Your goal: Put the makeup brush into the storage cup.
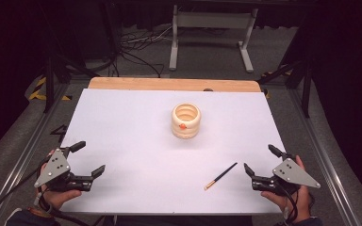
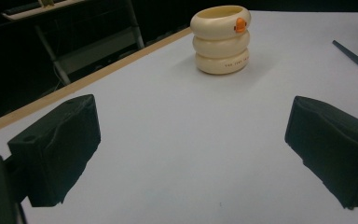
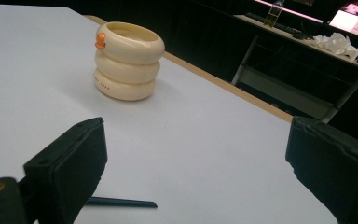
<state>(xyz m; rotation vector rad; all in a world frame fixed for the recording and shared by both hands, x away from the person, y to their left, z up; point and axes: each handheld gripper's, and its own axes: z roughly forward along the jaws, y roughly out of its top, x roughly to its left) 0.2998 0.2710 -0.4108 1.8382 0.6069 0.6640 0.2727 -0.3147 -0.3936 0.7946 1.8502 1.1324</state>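
Dark slim brush [image 1: 221, 176] lies flat on white desk [image 1: 136, 136], long axis running 2-to-8 o'clock, just at 9 o'clock of right gripper [image 1: 263, 165]. Left gripper [image 1: 88, 158] well apart. Both sets of jaws wide open, holding nothing. Cream ringed cup [image 1: 185, 120] farther up at 12.

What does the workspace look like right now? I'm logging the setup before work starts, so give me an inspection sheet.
Surface: white sheet over a wooden table, whose far edge shows bare.
Job's things: cream ringed holder upright near the middle, with an orange spot; dark brush lying flat in front of the right tongs.
Clutter: nothing seen.
Grippers: left tongs and right tongs both open, holding nothing, at the near corners.
Cables: one trails from each tong toward the person; loose cables on the floor beyond.
Surroundings: dark room, white stand frame behind the table.
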